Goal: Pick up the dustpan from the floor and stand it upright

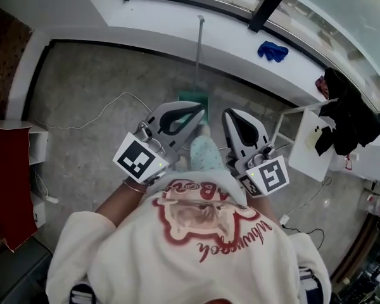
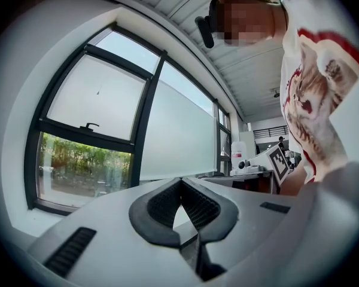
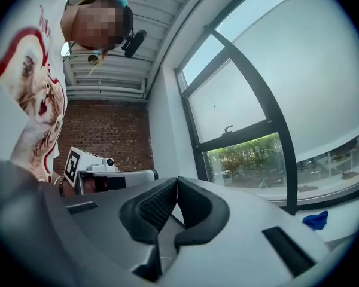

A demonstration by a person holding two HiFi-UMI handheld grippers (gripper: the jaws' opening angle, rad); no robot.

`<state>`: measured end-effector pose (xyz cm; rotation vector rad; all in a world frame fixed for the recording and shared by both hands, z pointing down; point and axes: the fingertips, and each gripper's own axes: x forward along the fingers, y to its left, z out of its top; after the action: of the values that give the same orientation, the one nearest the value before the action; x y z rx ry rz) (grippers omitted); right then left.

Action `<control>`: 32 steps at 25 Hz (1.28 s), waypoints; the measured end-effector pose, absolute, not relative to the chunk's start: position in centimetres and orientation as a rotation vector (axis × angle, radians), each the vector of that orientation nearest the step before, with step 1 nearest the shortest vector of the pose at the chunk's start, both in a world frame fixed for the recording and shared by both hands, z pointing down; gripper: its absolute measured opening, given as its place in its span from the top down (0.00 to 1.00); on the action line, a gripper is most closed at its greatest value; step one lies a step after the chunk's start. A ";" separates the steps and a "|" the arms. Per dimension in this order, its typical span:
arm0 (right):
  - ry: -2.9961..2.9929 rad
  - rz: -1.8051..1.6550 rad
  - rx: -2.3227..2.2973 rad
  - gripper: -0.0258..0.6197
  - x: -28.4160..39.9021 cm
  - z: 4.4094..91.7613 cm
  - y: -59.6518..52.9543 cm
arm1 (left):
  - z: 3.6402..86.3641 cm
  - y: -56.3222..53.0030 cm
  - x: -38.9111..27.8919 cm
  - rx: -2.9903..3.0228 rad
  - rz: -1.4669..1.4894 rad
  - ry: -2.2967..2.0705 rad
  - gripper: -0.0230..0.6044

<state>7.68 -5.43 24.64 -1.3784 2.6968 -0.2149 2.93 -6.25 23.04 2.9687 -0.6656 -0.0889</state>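
Grey concrete floor is filling most of the head view, with a white window ledge [image 1: 177, 33] running along the far side under big dark-framed windows [image 3: 251, 130]. The green dustpan [image 1: 190, 96] is sitting on the floor right at the foot of that ledge. Its pale long handle [image 1: 199, 49] is pointing up across the ledge, so it looks propped there, though I can't really tell from this angle.

The left gripper [image 1: 199, 111] is hovering in front of the pan and covering its near edge. Its jaws are pressed together tip to tip with nothing in them. The right gripper [image 1: 230, 114] is just beside it, also fully closed and empty. The person's knee in pale patterned trousers [image 1: 206, 154] is poking out between the two.

Other stuff around:
- a white cable [image 1: 107, 109] is snaking over the floor on the left
- a red cabinet [image 1: 9, 176] is standing at the left edge
- a blue glove or rag [image 1: 272, 50] is lying on the ledge
- a white stand [image 1: 310, 141] with dark clothing [image 1: 348, 116] draped on it is sitting to the right
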 end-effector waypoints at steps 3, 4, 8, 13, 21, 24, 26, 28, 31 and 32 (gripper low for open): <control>2.729 -0.194 -1.316 0.92 8.3 24.4 -10.3 | 23.2 -11.0 4.1 2.964 -0.075 -0.709 0.93; 2.738 -0.188 -1.297 0.92 8.7 24.2 -12.1 | 23.1 -12.8 4.7 2.960 -0.088 -0.728 0.93; 2.769 -0.152 -1.237 0.92 10.8 23.2 -17.9 | 22.1 -18.8 6.6 2.950 -0.139 -0.808 0.93; 2.796 -0.150 -1.213 0.92 12.8 23.7 -24.4 | 22.7 -24.4 8.1 2.926 -0.158 -0.896 0.93; 2.811 -0.248 -1.227 0.92 10.3 28.1 -29.6 | 27.0 -28.9 6.3 2.830 -0.064 -0.914 0.93; 2.809 -0.297 -1.273 0.92 9.5 30.6 -31.2 | 28.0 -30.6 5.6 2.822 -0.068 -0.924 0.93; 2.811 -0.317 -1.299 0.92 9.3 32.3 -32.3 | 28.7 -31.6 5.2 2.809 -0.083 -0.932 0.93; 2.811 -0.296 -1.339 0.92 9.1 34.0 -33.7 | 29.6 -32.4 4.8 2.801 -0.092 -0.930 0.93; 2.805 -0.237 -1.402 0.92 9.0 37.2 -36.2 | 31.1 -33.5 4.5 2.774 -0.116 -0.927 0.93; 2.808 -0.245 -1.425 0.92 9.1 38.5 -37.0 | 31.7 -33.7 4.3 2.760 -0.124 -0.929 0.93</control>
<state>9.07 -37.00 38.54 -1.4250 2.8082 -0.2453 4.34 -33.70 31.66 2.7604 -0.9285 -0.1241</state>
